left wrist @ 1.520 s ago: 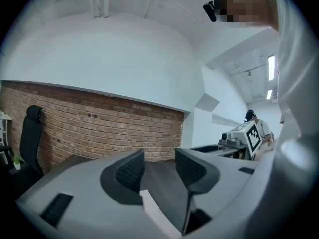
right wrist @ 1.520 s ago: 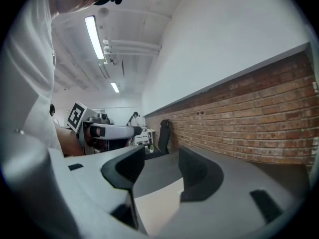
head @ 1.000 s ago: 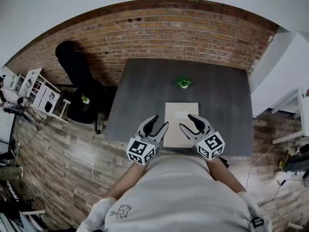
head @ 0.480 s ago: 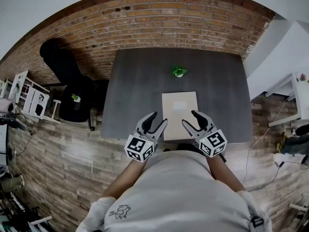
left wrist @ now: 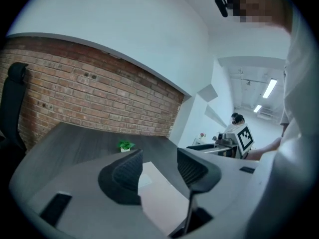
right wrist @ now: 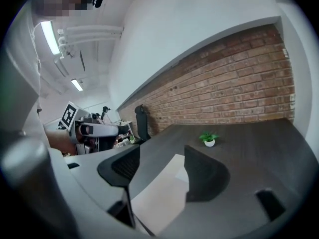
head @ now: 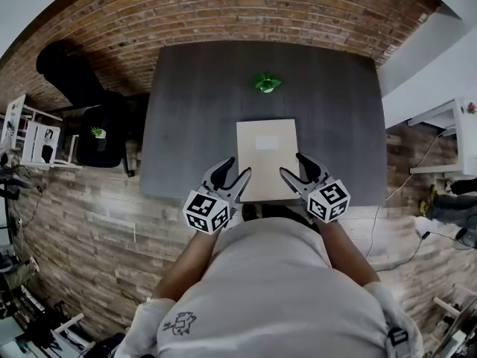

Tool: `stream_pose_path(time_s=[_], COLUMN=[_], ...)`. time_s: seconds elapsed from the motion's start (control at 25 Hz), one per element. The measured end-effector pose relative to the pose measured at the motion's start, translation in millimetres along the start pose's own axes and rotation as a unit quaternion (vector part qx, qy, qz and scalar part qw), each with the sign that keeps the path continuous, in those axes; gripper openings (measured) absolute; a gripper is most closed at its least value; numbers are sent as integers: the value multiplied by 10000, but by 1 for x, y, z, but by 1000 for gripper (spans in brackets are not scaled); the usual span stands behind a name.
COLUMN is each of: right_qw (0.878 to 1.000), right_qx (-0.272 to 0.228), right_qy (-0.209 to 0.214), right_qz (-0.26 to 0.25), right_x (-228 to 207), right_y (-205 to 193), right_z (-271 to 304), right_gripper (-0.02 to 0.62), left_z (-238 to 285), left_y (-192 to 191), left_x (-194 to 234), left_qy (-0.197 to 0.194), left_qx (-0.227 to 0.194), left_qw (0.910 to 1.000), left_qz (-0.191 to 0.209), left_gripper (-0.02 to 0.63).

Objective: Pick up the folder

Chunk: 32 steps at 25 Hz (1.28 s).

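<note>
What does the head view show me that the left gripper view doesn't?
Head view only: the folder in full outline on the table, with the left gripper and the right gripper, jaws opening, flanking its near edge. Left gripper view only: ceiling lights and nothing pressed between the left jaws. Both: folder, plant, brick wall.

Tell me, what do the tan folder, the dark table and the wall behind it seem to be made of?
The folder looks like matt beige card or paper: thin, flat, no gloss, with a paler label. The table seems dark grey wood or laminate, faintly streaked like grain. The wall is bare reddish brick with visible mortar lines.
</note>
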State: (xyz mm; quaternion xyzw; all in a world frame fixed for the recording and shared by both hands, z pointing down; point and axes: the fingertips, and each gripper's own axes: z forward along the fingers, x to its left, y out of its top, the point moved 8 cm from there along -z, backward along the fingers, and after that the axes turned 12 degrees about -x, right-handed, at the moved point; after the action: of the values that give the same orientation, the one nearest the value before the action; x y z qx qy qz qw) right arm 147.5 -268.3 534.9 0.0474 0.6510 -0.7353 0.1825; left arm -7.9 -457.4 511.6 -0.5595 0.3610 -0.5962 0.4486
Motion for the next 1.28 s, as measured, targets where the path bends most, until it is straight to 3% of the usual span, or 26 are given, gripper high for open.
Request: stream_pose_path(time_s=[0.2, 0.52, 0.76, 0.96, 1.28], right_qw=[9983, 9882, 9752, 9663, 9510], right_qx=[348, 1031, 1643, 1963, 2352], right_qy=[-155, -354, -457, -514, -558], right_qz=[437, 1079, 1409, 1586, 1930], right_x=[-38, -81, -103, -122, -138], right_y=[-23, -68, -108, -131, -163], right_z=[4, 13, 17, 24, 34], right_gripper=[293, 311, 319, 319, 321], left_z=[26, 47, 50, 62, 71], left_y=[-34, -78, -130, -156, -191], left_x=[13, 41, 68, 94, 114], left_qy=[46, 349, 576, 907, 983], left_qx=[893, 1446, 2145, 2336, 2718], left_qw=[9954, 9873, 9687, 9603, 9406], left_qz=[-345, -562, -1106, -1229, -1780], left_gripper=[232, 239, 245, 247, 265])
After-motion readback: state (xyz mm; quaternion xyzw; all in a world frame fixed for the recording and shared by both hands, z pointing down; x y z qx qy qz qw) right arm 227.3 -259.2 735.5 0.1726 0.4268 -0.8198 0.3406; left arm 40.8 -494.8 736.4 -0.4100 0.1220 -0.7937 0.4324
